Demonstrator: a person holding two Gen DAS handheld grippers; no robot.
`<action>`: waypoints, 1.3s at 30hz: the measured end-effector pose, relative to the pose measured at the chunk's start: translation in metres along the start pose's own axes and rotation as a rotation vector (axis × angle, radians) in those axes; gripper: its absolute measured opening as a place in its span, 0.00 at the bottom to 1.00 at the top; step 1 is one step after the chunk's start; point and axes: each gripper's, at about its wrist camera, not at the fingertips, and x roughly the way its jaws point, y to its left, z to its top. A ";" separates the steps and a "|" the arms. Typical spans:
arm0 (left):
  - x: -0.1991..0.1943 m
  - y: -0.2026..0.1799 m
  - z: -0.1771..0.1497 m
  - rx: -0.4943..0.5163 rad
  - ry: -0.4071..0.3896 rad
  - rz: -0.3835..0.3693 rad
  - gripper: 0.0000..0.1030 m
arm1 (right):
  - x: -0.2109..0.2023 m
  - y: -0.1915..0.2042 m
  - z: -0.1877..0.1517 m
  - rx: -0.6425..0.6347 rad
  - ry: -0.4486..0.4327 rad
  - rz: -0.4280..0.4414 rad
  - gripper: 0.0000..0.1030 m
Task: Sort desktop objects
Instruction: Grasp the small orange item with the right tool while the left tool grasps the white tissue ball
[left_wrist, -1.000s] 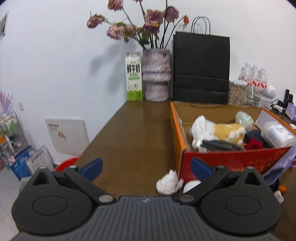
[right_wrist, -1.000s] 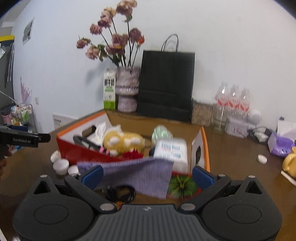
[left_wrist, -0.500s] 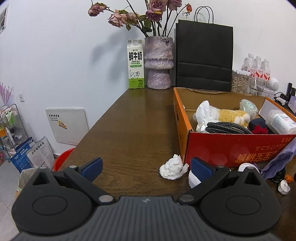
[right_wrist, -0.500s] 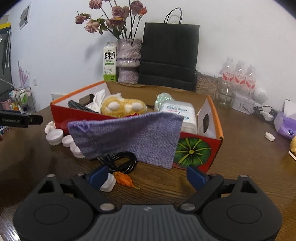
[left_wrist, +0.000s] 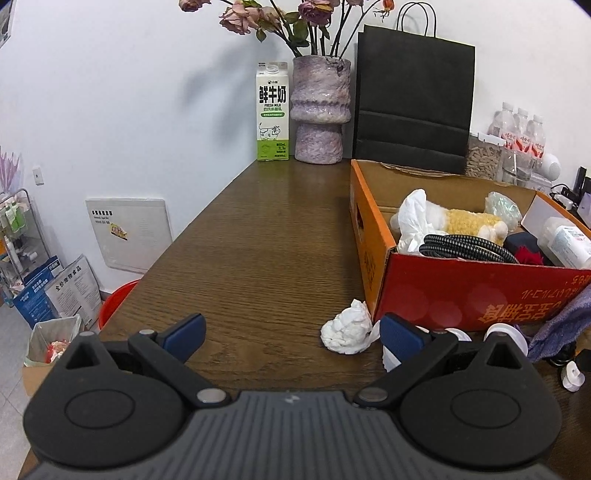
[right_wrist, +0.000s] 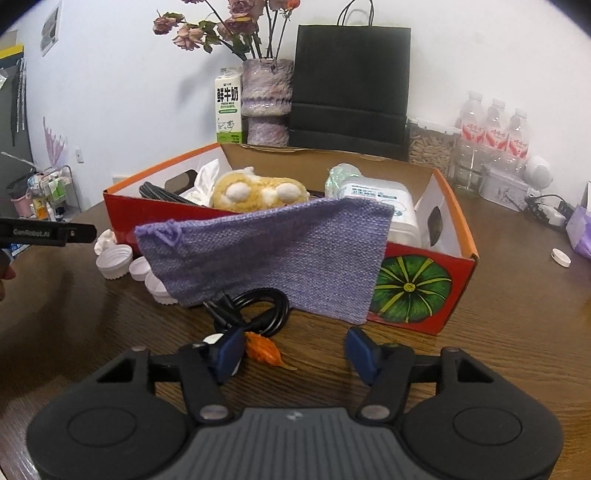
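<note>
A red and orange cardboard box (right_wrist: 413, 291) (left_wrist: 458, 291) stands on the brown table, holding a plush toy (right_wrist: 258, 192), a braided cable (left_wrist: 465, 247), tissue and a white bottle. A purple knitted pouch (right_wrist: 266, 251) hangs over its front wall. A black cable (right_wrist: 255, 314), an orange scrap (right_wrist: 264, 352) and white caps (right_wrist: 114, 260) lie in front. My right gripper (right_wrist: 295, 354) is open and empty, low over the scrap. My left gripper (left_wrist: 291, 336) is open and empty near a crumpled tissue (left_wrist: 347, 328).
A milk carton (left_wrist: 272, 110), a vase of dried roses (left_wrist: 320, 110) and a black paper bag (left_wrist: 413, 107) stand along the back wall. Water bottles (right_wrist: 491, 136) and a jar stand at the back right. A lone white cap (right_wrist: 560, 257) lies at the right.
My right gripper has moved down toward the table and its fingers have narrowed, though still open. My left gripper has pulled back slightly from the box.
</note>
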 end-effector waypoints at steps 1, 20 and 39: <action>0.001 -0.001 0.000 0.001 0.001 -0.004 0.99 | 0.001 0.001 0.000 -0.001 0.001 0.003 0.55; 0.026 -0.005 0.002 -0.010 0.088 -0.136 0.61 | 0.003 0.010 -0.002 -0.012 0.026 0.051 0.12; 0.002 -0.012 -0.001 0.051 0.015 -0.088 0.23 | 0.000 0.015 -0.004 -0.002 0.023 0.052 0.12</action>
